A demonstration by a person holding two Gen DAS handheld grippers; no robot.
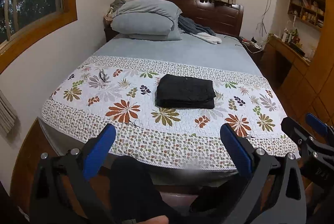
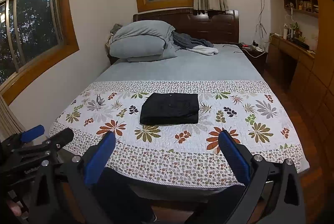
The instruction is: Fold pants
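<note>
A pair of black pants is seen lying folded into a compact, layered rectangle on a flowered quilt that covers the foot half of a bed. The bundle sits near the middle of the quilt, well apart from its near edge and from both side edges. Small buttons can be made out on the top layer.

Both tools are held back from the bed, past the quilt's near edge. The left gripper is spread wide, blue pads apart, with nothing between them. The right gripper is likewise spread wide and empty. Neither touches the pants.

Judged from how the bundle lies, the folding appears finished, so the step in hand seems to be a check and a clean retreat. The bundle is best left undisturbed. The near edge, where several layers are stacked, looks slightly uneven; if tidying is wanted, it should be pressed lightly from above rather than pinched, since a pinch could drag the top layer and open the fold. Any approach should be made low and straight from the near edge.

Folded grey bedding is heaped at the head of the bed, well apart from the pants.
</note>
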